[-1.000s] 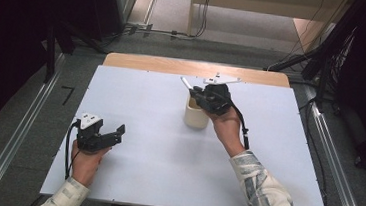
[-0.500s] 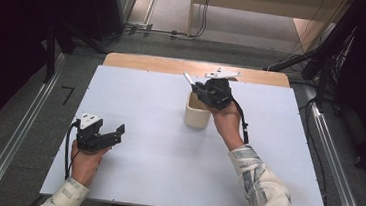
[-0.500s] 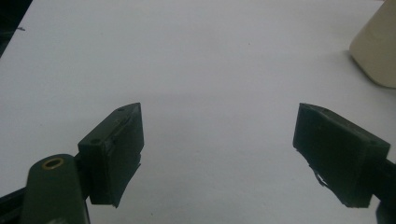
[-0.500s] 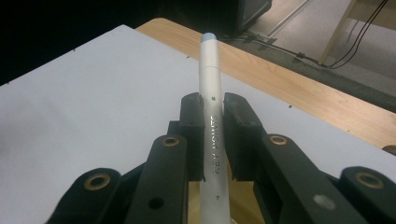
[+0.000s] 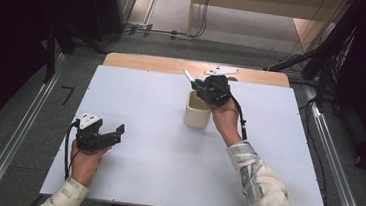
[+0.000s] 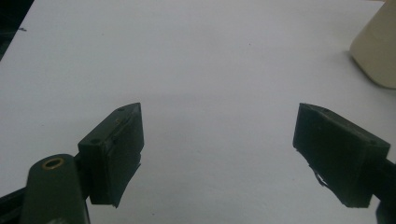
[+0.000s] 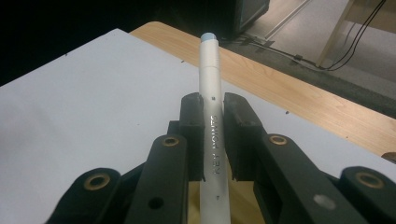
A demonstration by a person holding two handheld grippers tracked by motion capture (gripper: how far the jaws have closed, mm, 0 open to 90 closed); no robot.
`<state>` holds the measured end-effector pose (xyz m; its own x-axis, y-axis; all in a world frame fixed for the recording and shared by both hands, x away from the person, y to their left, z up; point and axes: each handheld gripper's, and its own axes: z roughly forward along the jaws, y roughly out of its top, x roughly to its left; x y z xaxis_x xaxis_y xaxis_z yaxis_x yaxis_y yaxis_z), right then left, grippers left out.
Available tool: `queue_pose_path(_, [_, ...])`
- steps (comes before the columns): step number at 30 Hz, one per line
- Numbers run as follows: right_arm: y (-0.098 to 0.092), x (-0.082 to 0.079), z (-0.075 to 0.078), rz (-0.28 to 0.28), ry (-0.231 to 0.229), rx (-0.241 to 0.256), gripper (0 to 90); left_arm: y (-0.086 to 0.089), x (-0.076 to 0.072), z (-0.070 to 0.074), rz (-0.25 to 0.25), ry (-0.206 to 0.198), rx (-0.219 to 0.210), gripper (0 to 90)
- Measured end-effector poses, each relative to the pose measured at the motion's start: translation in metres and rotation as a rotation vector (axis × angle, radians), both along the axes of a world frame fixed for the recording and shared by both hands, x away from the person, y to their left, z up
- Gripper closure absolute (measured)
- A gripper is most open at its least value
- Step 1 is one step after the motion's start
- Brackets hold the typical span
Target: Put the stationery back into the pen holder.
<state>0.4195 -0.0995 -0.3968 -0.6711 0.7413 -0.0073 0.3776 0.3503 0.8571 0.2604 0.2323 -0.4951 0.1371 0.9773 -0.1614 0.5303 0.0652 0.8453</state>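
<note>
Two grippers work over a white table (image 5: 164, 181). The right gripper (image 5: 198, 86) hangs at the far side, right of centre, just above a cream cup (image 5: 196, 112) that stands upright on the sheet. Its jaws are clenched on a white pen (image 7: 212, 130), which runs lengthwise between them; in the right gripper view the pen's pale blue tip points away toward the far wooden edge (image 7: 299, 98) of the table, and grey lettering shows along the barrel. In the high view the pen (image 5: 189, 76) pokes out to the far left of the gripper, tilted, its lower end hidden behind the jaws, so whether it touches the cup cannot be told. The left gripper (image 5: 118, 131) rests low at the near left, well apart from the cup, jaws spread wide with nothing between them but bare sheet.
</note>
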Motion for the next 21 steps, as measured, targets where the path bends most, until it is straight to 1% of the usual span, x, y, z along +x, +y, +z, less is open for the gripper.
queue_pose_path(3, [0.001, 0.002, -0.002, 0.0, -0.005, 0.003, 76.0, 0.0, 0.0, 0.0, 0.0, 0.001, 0.0, 16.8])
queue_pose_path(13, [0.001, 0.008, -0.007, -0.011, 0.013, 0.005, 75.9, 0.0, 0.0, 0.0, -0.001, 0.002, -0.001, 16.8])
queue_pose_path(21, [0.001, 0.011, -0.009, -0.009, 0.015, 0.012, 75.7, 0.001, 0.0, -0.001, -0.001, 0.002, 0.0, 16.8])
